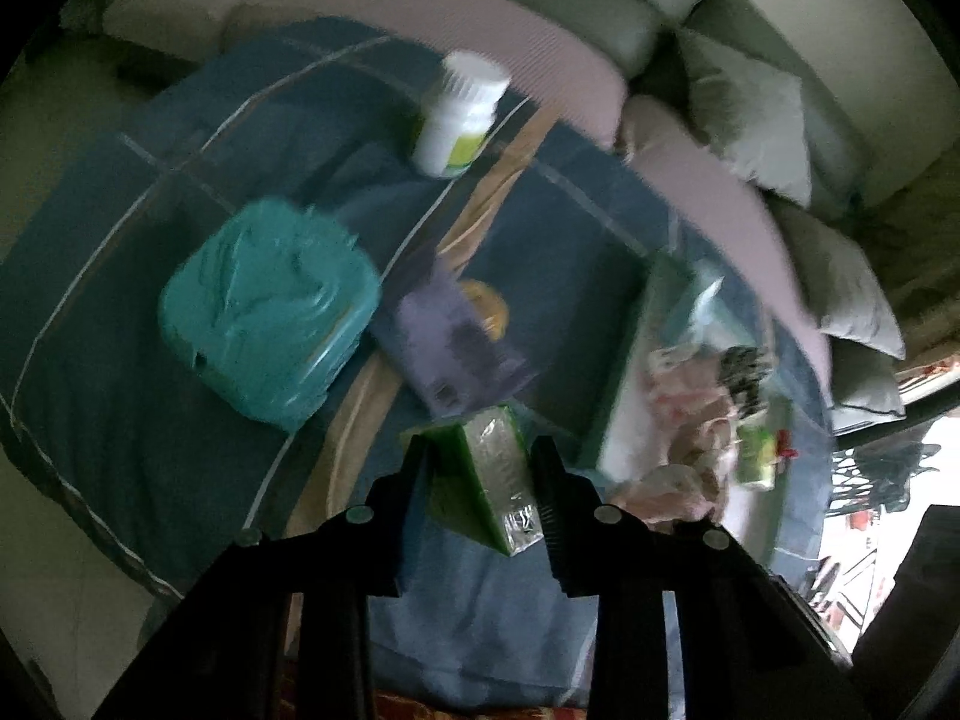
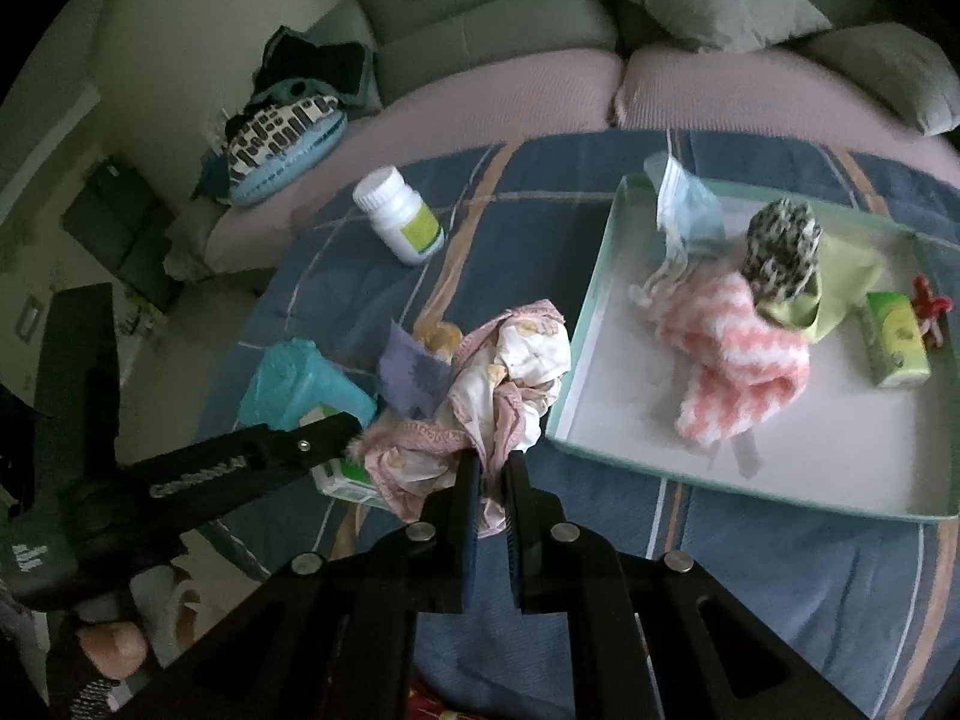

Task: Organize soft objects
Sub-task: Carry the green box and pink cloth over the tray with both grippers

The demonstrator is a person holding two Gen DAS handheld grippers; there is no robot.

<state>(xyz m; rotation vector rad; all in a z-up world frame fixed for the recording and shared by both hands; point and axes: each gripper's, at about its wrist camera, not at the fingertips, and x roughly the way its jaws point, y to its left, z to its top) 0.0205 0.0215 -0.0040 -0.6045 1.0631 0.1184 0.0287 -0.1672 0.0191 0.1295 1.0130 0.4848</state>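
My left gripper (image 1: 480, 456) is shut on a green tissue pack (image 1: 486, 480) and holds it above the blue bedspread (image 1: 180, 192). It shows from the side in the right wrist view (image 2: 348, 438). My right gripper (image 2: 489, 468) is shut on a pink and white patterned cloth (image 2: 504, 384), which hangs bunched next to the tray's left edge. The white tray (image 2: 840, 468) holds a pink striped knit (image 2: 738, 366), a blue face mask (image 2: 684, 210), a speckled knit ball (image 2: 780, 246), a green cloth (image 2: 840, 282) and a second green tissue pack (image 2: 894, 336).
A white pill bottle (image 2: 402, 216) lies on the bedspread, with a teal plastic pack (image 1: 264, 312) and a purple packet (image 1: 456, 348) nearby. A grey sofa (image 2: 492, 24) with cushions and a slipper (image 2: 282, 144) is behind.
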